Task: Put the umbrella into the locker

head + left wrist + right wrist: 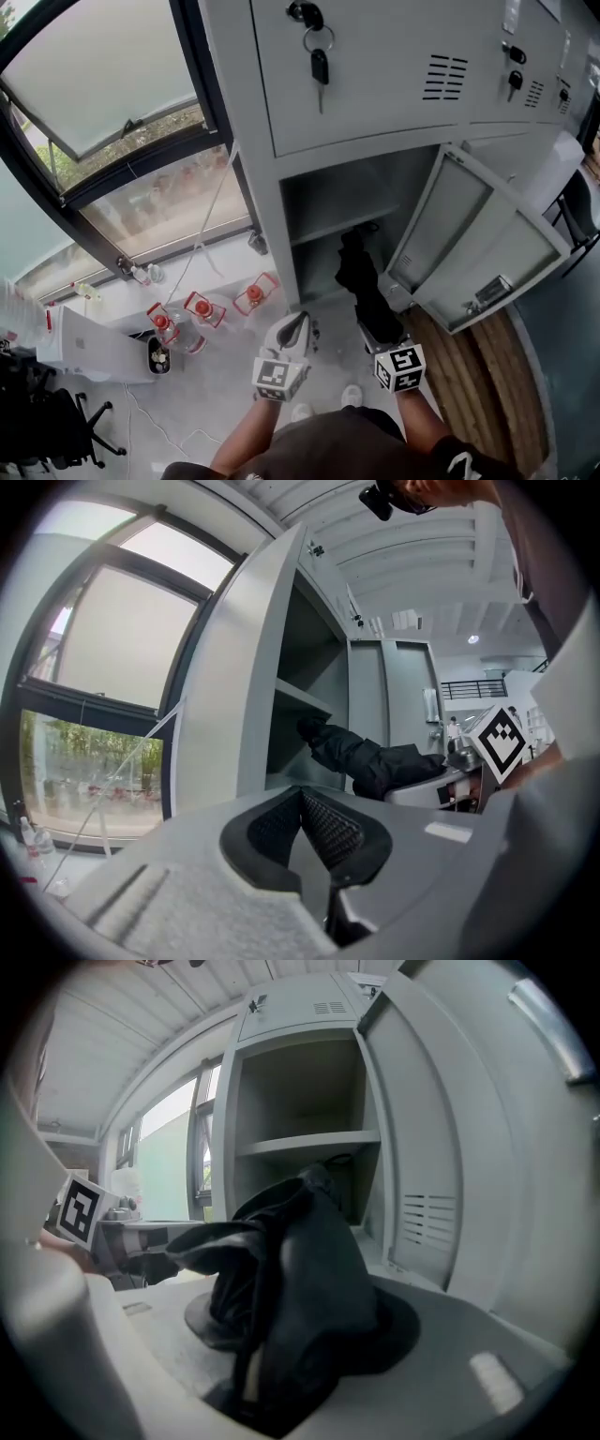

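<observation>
A person stands facing a grey metal locker [375,94], seen from above. Both forearms reach forward from the bottom edge of the head view, which cuts them off below the elbow.

The right gripper [384,337] points towards the open lower compartment, tilted a little downward. Its jaws are clamped on a folded black umbrella [361,277]. The umbrella runs straight out from the jaws, and its far end sits at the mouth of the compartment, just under the inner shelf [309,1143]. The compartment's door [478,239] swings wide to the right, beside the umbrella.

The left gripper [302,803] is held roughly level, just beside the right one and on its left. Its two textured pads [328,832] meet at their tips with nothing between them. It is apart from the umbrella.

In the right gripper view, loose folds of black fabric cover the jaws, so the pads and the exact point of grip cannot be seen. The umbrella's handle is buried in the same way. How far the tip reaches past the locker's front edge is hard to judge. A bunch of keys [319,56] hangs from the lock of the closed door above.
</observation>
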The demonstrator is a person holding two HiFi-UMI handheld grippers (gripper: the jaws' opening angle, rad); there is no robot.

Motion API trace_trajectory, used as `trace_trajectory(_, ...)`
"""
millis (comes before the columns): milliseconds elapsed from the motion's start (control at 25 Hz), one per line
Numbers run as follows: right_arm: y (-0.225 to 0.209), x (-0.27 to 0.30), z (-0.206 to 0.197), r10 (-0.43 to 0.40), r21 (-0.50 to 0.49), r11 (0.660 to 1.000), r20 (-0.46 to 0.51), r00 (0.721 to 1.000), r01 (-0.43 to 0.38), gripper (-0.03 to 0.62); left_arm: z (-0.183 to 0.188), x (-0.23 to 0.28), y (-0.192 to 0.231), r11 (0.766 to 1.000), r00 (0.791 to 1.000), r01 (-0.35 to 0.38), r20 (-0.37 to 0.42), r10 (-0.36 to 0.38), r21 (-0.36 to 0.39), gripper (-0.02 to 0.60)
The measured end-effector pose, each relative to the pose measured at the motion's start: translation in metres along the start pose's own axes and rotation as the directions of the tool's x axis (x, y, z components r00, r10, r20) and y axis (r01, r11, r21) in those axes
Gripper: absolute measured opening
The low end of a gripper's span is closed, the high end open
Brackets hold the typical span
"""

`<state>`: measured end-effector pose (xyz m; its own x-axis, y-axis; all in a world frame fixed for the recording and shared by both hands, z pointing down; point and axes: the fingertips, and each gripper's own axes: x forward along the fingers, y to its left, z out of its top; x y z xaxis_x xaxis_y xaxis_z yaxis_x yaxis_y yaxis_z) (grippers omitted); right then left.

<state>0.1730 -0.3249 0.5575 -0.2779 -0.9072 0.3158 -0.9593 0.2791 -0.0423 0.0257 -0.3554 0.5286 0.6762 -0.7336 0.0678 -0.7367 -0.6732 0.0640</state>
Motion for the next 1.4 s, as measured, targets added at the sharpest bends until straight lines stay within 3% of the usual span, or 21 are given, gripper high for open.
trace_trajectory(440, -0.006, 0.067, 0.032, 0.074, -0.048, 0.996, -0.015, 0.997, -0.075, 0.232, -0.004, -0.005, 0.019, 0.993, 0.993, -0.116, -0.017, 0.117, 0.025, 0.006)
trace_trajectory(1040, -0.018, 0.161, 0.068, 0.049, -0.050, 0.997, -0.103, 0.993, -0.055, 0.232, 0.001, -0.004, 0.016, 0.992, 0.993, -0.121, -0.015, 0.121, 0.026, 0.006)
trace_trajectory(1400, -0.025, 0.206, 0.065, 0.016, -0.059, 0.998, -0.237, 0.971, -0.030, 0.232, 0.000, -0.005, 0.010, 0.994, 0.994, -0.110, -0.024, 0.110, 0.024, 0.006)
